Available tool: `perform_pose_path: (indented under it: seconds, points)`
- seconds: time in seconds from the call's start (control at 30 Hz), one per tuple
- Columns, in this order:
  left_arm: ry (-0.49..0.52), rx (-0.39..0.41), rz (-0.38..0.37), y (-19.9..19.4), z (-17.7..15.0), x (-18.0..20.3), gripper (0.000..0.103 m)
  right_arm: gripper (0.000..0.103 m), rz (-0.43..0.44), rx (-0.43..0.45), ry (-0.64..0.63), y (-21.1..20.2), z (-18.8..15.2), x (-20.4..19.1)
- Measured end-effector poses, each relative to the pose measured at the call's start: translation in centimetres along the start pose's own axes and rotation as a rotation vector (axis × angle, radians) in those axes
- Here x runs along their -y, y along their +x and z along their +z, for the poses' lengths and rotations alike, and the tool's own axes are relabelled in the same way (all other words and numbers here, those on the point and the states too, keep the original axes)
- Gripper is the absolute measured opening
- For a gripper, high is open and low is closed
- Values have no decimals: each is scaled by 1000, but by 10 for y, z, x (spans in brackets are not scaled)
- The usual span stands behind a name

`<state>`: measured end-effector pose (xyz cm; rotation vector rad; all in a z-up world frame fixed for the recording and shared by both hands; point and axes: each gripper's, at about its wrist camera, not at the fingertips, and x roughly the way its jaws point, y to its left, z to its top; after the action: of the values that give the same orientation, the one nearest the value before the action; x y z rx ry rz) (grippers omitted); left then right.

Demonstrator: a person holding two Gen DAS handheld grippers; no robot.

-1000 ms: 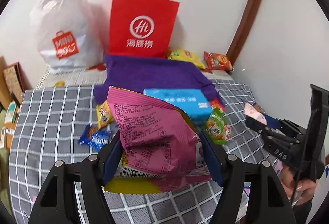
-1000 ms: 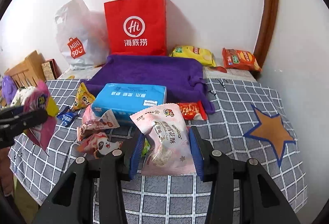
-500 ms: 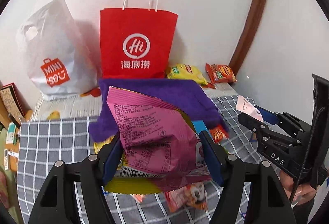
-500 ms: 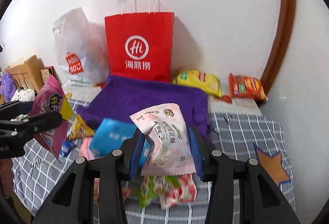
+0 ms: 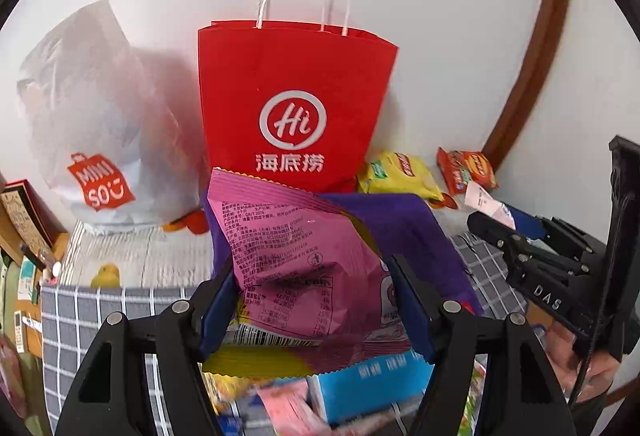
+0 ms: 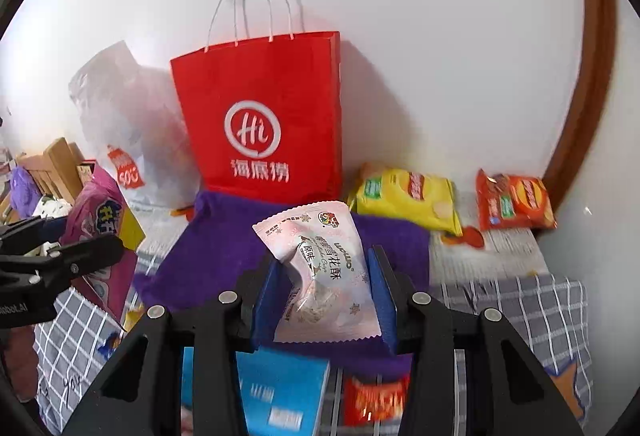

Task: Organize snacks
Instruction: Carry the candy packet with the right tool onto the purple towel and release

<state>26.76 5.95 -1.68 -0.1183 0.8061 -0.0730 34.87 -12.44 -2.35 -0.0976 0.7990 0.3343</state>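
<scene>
My left gripper (image 5: 310, 306) is shut on a magenta snack bag (image 5: 296, 260) and holds it up in the air in front of the red paper bag (image 5: 296, 100). My right gripper (image 6: 326, 298) is shut on a pale pink snack packet (image 6: 320, 272), also held up facing the red paper bag (image 6: 264, 116). The right gripper (image 5: 532, 256) shows at the right of the left wrist view. The left gripper (image 6: 52, 264) with the magenta bag (image 6: 104, 220) shows at the left of the right wrist view.
A purple cloth (image 6: 224, 252) lies before the red bag. A white plastic bag (image 5: 88, 124) stands left of it. A yellow chip bag (image 6: 408, 200) and an orange packet (image 6: 514, 204) lie by the wall. A blue box (image 6: 276, 396) and loose snacks lie on the checked tablecloth (image 6: 532, 300).
Both grippers have risen and moved toward the red paper bag, each still holding its packet. The bag now looks larger and the table items have dropped low in both views.
</scene>
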Motion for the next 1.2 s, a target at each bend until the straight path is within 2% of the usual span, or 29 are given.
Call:
perform_pose_path:
  seconds: [0.3, 0.4, 0.47, 0.53, 0.83, 0.97, 1.2]
  points:
    - [-18, -22, -9, 50, 33, -4, 70, 43, -27, 8, -33, 51, 34, 13]
    - [-9, -35, -6, 69, 34, -7, 70, 43, -21, -14, -31, 70, 30, 21]
    - [2, -46, 4, 82, 30, -11, 70, 43, -30, -60, -44, 86, 29, 25]
    - [2, -79, 0, 98, 25, -17, 70, 43, -32, -60, -60, 92, 25, 28]
    - [-36, -159, -12, 130, 14, -35, 70, 43, 39, -182, -89, 129, 6, 38]
    - [-40, -185, -11, 143, 10, -35, 70, 43, -9, -231, -147, 145, -4, 31]
    - [-56, -219, -21, 157, 4, -36, 70, 43, -16, -278, -154, 158, -11, 32]
